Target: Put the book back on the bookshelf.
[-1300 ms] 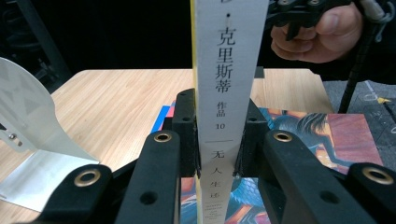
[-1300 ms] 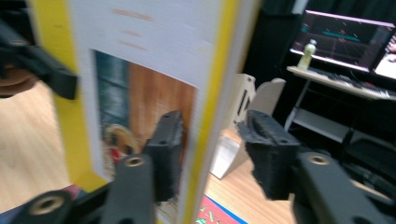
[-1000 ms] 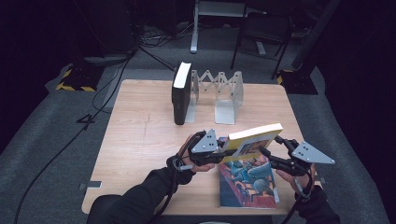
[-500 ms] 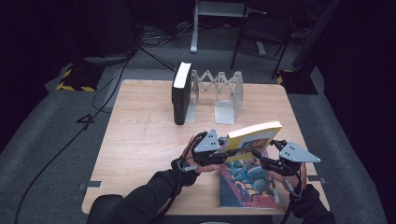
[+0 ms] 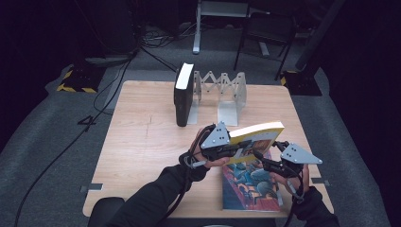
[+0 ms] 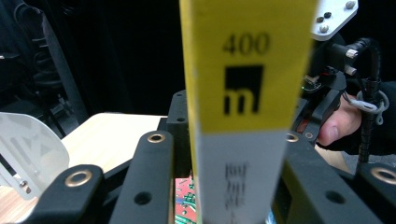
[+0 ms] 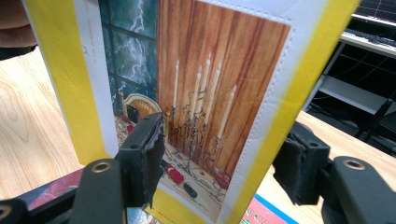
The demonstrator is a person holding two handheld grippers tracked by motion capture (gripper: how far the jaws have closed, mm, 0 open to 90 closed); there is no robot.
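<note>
A thick yellow book (image 5: 259, 134) is held tilted above the table, page edges up, with both grippers on it. My left gripper (image 5: 235, 148) is shut on its yellow and white spine (image 6: 243, 70); its jaws have just been closing a little tighter on it. My right gripper (image 5: 261, 159) holds the book's lower end. In the right gripper view one pad (image 7: 154, 154) lies on the picture cover (image 7: 210, 93) and the other sits behind the back edge. A colourful book (image 5: 250, 189) lies flat on the table under both grippers.
A black book (image 5: 183, 94) stands upright in the left slot of a grey zigzag rack (image 5: 227, 92) at the back of the wooden table (image 5: 142, 142). Chairs and cables are on the floor beyond the table.
The yellow book and my left hand have risen slightly. The right hand has stayed about where it was.
</note>
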